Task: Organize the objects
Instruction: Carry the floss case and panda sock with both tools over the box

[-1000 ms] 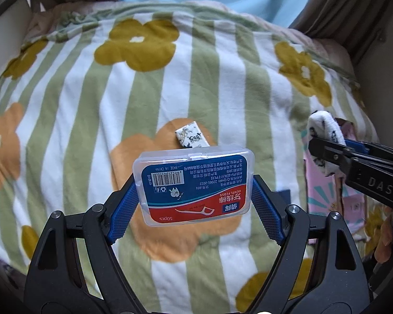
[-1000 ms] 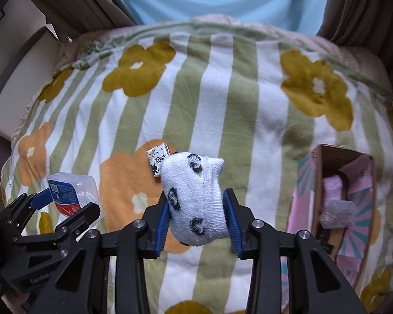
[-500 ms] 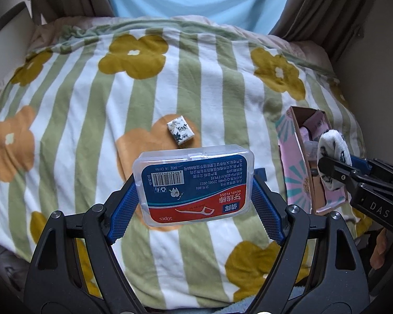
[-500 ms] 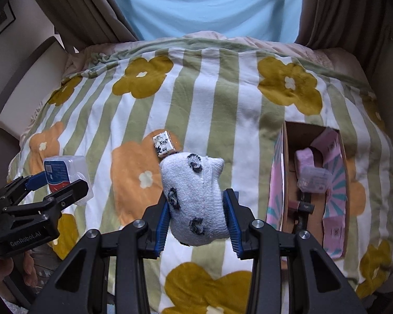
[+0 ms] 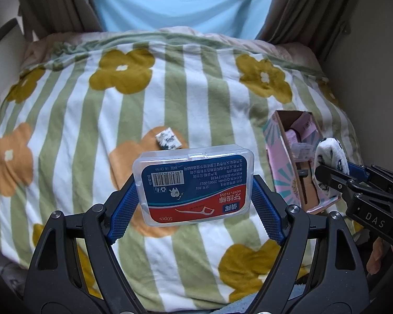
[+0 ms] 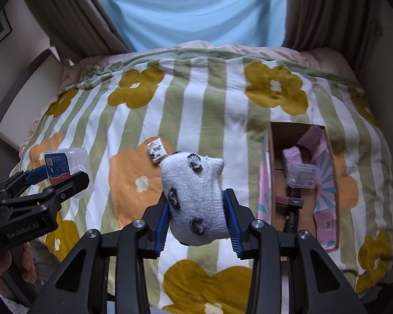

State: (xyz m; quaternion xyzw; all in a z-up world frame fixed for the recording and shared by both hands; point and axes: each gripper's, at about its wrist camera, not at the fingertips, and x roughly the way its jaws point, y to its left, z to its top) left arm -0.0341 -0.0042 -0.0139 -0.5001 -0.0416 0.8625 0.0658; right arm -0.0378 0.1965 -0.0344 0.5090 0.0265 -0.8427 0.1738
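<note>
— What do the two grippers carry above the bed [image 6: 212, 110]?

— Left hand-held gripper [image 5: 194, 198] clamps a dental floss box [image 5: 194, 183]; right hand-held gripper [image 6: 197, 218] grips a spotted sock [image 6: 194, 198], left of the cardboard box [image 6: 268, 183].

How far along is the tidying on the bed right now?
Done: the pink box already holds several items. In hand: left gripper holds the floss case, right gripper holds the sock. Left: both, plus the small packet on the blanket.

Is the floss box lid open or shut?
Shut. The floss box sits whole in the left gripper, lid flush with its body, no gap showing.
</note>
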